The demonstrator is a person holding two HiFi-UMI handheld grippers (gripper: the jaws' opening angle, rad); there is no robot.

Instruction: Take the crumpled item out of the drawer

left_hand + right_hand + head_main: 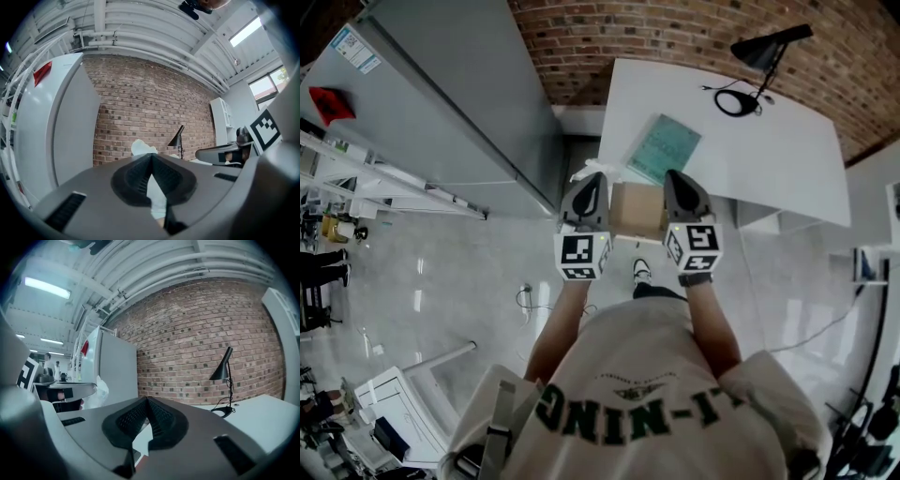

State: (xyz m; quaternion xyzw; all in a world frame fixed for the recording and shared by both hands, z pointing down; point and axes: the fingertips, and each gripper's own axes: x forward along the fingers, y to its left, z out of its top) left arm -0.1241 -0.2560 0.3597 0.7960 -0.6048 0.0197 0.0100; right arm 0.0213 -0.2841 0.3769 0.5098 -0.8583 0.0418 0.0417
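A white crumpled item (142, 148) sticks out above the tips of my left gripper (151, 157), whose jaws are shut on it; more white shows lower between the pads. In the head view the left gripper (589, 187) holds that crumpled item (584, 172) at the left edge of a brown open drawer (636, 208). My right gripper (677, 178) is level with it on the drawer's right side. In its own view the right gripper (147, 400) has its jaws shut with nothing between them, and the crumpled item (100, 391) shows off to the left.
A white table (769, 150) lies ahead with a teal book (664, 148) and a black desk lamp (764, 52). A tall grey cabinet (459, 103) stands to the left. A brick wall (140, 103) is behind. The person's shoe (641, 271) shows below the drawer.
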